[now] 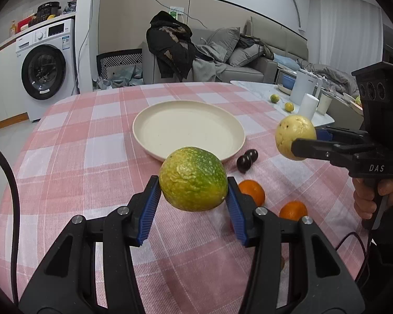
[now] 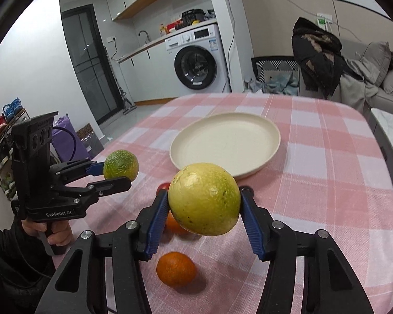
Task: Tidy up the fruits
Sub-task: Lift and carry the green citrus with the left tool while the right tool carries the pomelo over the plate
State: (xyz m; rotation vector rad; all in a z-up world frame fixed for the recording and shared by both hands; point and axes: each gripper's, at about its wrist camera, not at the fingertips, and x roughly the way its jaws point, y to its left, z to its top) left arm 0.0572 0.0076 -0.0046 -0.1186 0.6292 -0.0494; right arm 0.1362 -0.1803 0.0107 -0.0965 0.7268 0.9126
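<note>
My left gripper (image 1: 194, 183) is shut on a green-yellow round fruit (image 1: 193, 179), held above the pink checked tablecloth; from the right wrist this fruit (image 2: 121, 164) and the left gripper (image 2: 115, 174) show at the left. My right gripper (image 2: 203, 200) is shut on a pale yellow round fruit (image 2: 204, 198), also lifted off the table; the left wrist view shows that fruit (image 1: 294, 136) in the right gripper (image 1: 305, 141). An empty cream plate (image 1: 188, 129) (image 2: 225, 144) sits beyond both. Two oranges (image 1: 251, 191) (image 1: 293, 210) and two dark plums (image 1: 246, 160) lie on the cloth.
A small red fruit (image 2: 163, 187) peeks out behind the right gripper's left finger. An orange (image 2: 176, 269) lies below the held yellow fruit. A side table with a white kettle (image 1: 305, 86), cups and two small citrus stands at the right. A washing machine (image 1: 45, 68) and a sofa lie beyond.
</note>
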